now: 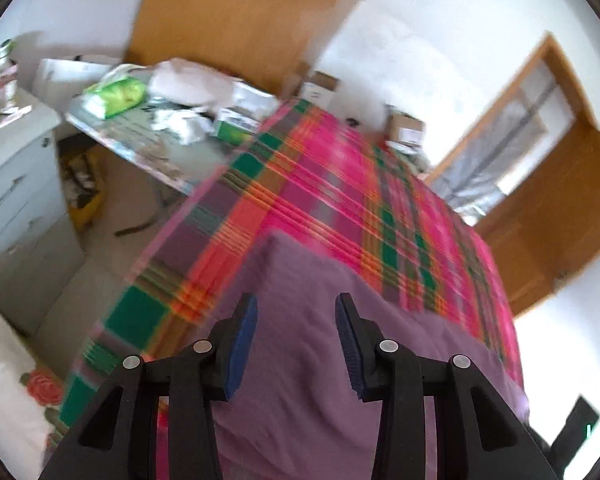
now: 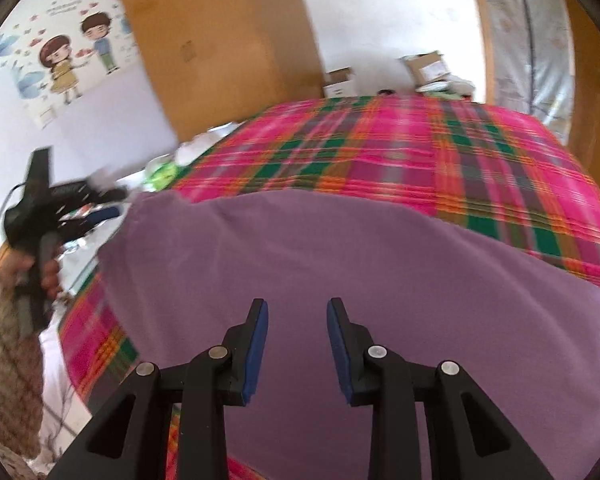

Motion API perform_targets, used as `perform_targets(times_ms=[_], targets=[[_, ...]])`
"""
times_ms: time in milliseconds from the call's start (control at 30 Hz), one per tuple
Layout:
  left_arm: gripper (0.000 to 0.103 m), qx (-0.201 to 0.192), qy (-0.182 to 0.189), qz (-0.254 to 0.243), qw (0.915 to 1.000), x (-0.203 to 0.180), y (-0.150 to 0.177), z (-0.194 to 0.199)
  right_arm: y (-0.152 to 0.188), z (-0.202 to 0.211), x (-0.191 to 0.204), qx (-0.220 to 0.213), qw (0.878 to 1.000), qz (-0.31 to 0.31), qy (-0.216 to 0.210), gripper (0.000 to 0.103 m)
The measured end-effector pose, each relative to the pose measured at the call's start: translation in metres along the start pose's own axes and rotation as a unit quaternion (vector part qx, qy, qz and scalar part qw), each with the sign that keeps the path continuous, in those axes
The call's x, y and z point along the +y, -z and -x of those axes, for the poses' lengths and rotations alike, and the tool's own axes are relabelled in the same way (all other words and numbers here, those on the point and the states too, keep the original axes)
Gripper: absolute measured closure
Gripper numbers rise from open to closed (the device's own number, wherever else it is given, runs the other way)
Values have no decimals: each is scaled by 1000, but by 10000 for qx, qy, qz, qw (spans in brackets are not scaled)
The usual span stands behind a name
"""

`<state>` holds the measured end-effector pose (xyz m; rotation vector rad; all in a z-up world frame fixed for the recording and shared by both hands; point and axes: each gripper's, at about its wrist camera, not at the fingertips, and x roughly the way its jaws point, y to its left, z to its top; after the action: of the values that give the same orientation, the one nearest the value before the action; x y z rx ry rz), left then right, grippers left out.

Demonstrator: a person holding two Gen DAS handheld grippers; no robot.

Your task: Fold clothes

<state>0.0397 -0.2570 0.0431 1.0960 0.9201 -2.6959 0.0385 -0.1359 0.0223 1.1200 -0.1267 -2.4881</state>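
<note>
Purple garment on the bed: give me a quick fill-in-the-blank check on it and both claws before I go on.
1. The purple garment lies on a ____ bedspread of pink, green and orange.
2. Nothing is between the pads of the left claw; its jaws are ____.
3. The right claw hangs over the ____ with jaws apart.
4. The pads on both claws are ____ in colour.

Missing words: plaid; open; garment; blue

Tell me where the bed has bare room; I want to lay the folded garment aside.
The pink-and-green plaid bedspread lies bare beyond the purple fabric garment, up to the cardboard boxes by the wall. Crowded: the side table left of the bed, heaped with bags and papers.
</note>
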Motion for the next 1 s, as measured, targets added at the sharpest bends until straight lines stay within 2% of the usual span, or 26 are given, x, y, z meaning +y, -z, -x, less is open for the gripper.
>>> perform_targets(times_ms=[133,267,333,367,467,633,700,767,867,933,967,1000], targets=[[61,474,276,313,9980,11,-25,-26,-2,-11,16,154,9998,84,-137,72],[61,801,353,470,9951,20,-32,-37,-6,-15,24,210,9995,123,-215,72],[61,1034,555,772,9901,28,-32,-41,-9,-18,26,230,9994,99,-242,72],[61,1212,784,942,9850,32,-30,-43,-10,-20,27,244,9993,84,-263,72],[61,1533,1141,967,9768,31,-23,-45,-15,-28,31,306,9990,65,-306,72],[61,1730,1329,799,9726,22,-21,-53,-20,-40,41,408,9983,88,-396,72],[61,1703,1340,931,9718,26,-25,-59,-21,-44,45,451,9981,103,-417,72],[61,1721,1386,1257,9671,35,-29,-66,-22,-46,48,474,9978,117,-440,72],[61,1753,1686,1438,9593,37,-28,-69,-25,-51,49,502,9977,93,-444,72],[75,1774,1888,1490,9543,36,-27,-69,-27,-54,49,511,9976,18,-460,72],[86,1751,1900,1475,9547,36,-27,-68,-28,-56,49,518,9975,-11,-490,72],[93,1711,1868,1439,9566,35,-27,-66,-29,-58,50,524,9973,-37,-520,72]])
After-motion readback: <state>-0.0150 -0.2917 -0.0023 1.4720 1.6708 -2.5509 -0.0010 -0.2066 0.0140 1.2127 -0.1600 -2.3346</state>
